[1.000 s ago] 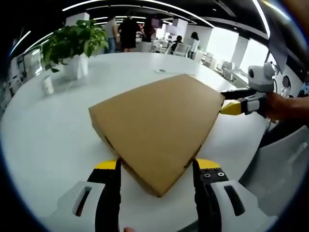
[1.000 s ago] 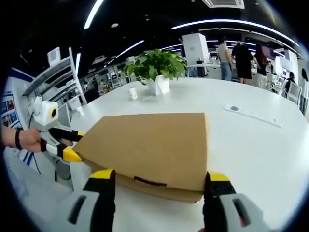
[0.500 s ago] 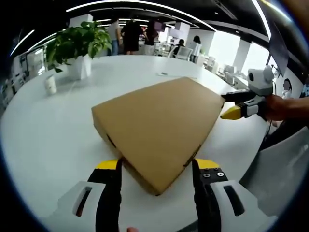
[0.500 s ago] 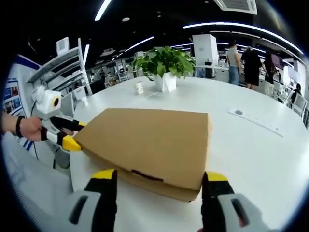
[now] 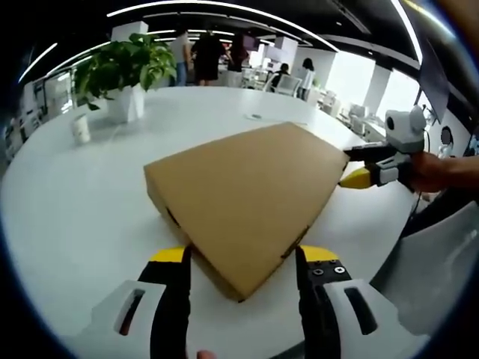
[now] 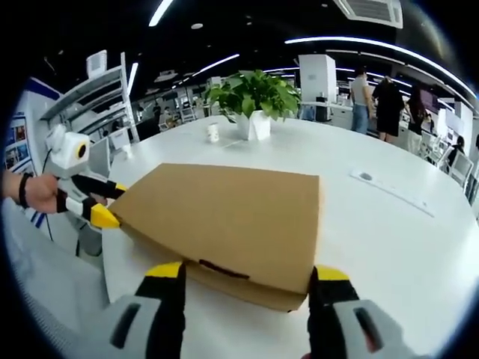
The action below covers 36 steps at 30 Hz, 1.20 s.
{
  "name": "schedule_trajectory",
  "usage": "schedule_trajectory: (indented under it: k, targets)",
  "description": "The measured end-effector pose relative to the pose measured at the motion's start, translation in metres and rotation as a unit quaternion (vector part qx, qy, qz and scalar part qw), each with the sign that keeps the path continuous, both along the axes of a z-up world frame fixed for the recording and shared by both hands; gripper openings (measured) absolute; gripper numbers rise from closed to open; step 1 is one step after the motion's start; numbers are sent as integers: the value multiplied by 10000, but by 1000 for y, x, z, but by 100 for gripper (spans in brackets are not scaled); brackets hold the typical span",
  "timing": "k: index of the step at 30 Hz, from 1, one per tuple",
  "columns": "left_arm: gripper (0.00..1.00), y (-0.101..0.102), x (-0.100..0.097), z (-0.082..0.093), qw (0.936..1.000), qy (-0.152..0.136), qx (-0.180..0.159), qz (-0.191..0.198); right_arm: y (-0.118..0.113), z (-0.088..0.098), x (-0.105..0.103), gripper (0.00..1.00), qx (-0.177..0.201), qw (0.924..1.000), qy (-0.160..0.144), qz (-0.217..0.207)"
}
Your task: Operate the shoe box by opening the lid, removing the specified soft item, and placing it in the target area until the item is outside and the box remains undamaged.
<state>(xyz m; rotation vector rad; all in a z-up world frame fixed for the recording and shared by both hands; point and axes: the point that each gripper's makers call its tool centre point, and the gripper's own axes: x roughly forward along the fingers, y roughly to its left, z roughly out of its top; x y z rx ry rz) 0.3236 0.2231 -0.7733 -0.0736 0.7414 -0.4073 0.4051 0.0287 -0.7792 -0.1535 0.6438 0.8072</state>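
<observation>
Lid of flat brown cardboard shoe box closed on white surface; left claw & right claw spread, empty, at corners. Nothing removed yet.

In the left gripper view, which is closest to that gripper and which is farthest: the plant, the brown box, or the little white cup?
From the left gripper:
1. Brown box, lid shut, its corner right between the jaws.
2. Little white cup, far off to the left on the white table.
3. Plant in its white pot, just behind the cup, a little farther.
</observation>
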Motion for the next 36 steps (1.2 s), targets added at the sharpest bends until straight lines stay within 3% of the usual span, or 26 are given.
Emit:
schedule_trajectory:
  k: [21,36]
  targets:
    - [56,0,-2,26,9988,-201,-401,210,-1,24,0,63,301,9994,-116,-79]
    - [55,3,2,42,9990,-435,-84,-104,1,55,9,61,507,9981,-344,-93]
